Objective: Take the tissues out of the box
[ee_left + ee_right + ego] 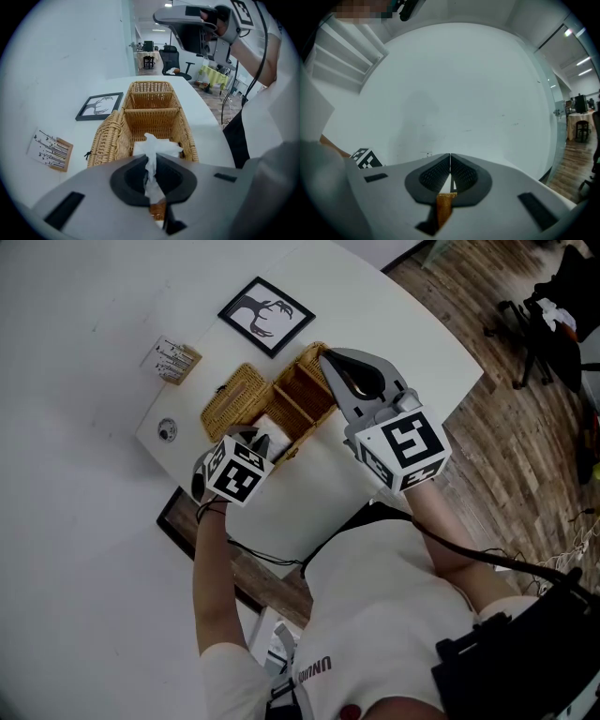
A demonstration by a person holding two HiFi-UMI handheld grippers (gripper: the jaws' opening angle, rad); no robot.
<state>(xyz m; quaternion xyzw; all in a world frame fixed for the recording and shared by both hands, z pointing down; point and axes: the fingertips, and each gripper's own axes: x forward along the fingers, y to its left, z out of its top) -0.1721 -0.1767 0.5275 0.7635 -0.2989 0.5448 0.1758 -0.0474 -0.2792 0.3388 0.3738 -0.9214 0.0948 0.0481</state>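
Note:
A wicker box [306, 390] stands on the white table [375, 324] with its lid [234, 399] swung open to the left. White tissue [157, 145] sticks up from the near compartment of the box [152, 115]. My left gripper [149, 158] is shut on a strip of that tissue, and in the head view it [259, 439] sits over the box's near end. My right gripper [325, 356] hangs above the box's far end, shut and empty; its own view [450, 155] looks at the white wall.
A framed black-and-white picture [266, 315] lies beyond the box. A small printed card [172, 360] and a small round object [167, 429] lie to the left. The table edge and wooden floor [525, 427] are to the right, with an office chair [534, 324] further off.

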